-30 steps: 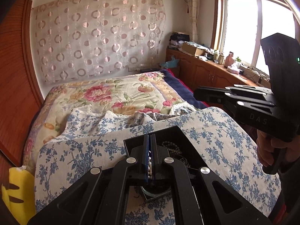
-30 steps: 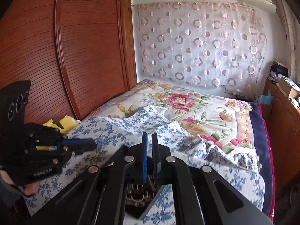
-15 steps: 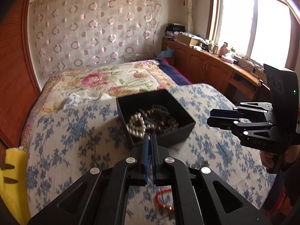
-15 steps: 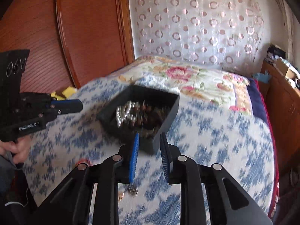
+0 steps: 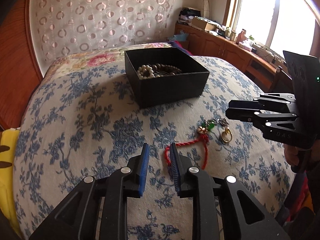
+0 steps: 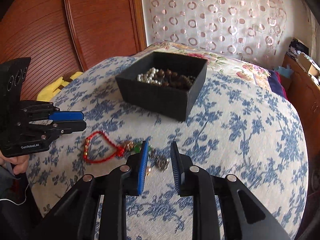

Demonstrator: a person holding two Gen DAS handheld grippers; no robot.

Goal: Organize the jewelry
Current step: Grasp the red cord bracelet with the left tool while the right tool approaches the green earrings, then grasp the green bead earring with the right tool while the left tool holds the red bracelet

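Observation:
A black open box (image 5: 170,84) (image 6: 160,98) holds pearl and brown bead bracelets (image 5: 148,71) (image 6: 160,78). On the blue floral cloth in front of it lie a red cord bracelet (image 5: 188,146) (image 6: 100,150), a green and gold charm (image 5: 208,127), a gold ring (image 5: 226,137) and a small dark metal piece (image 6: 162,162). My left gripper (image 5: 159,150) is open and empty, its right finger at the red cord's left end. My right gripper (image 6: 159,150) is open and empty, above the ring and dark piece.
The cloth (image 5: 80,120) covers a rounded surface that drops away at its edges. A bed with a floral quilt (image 5: 96,58) lies behind. A wooden wardrobe (image 6: 80,20) stands left, wooden cabinets (image 5: 220,46) right, and a yellow item (image 5: 8,150) lies at the left edge.
Both grippers pulled back from the box and tilted down toward the loose jewelry. Both jaws went from shut to open; the right began opening half a second ago.

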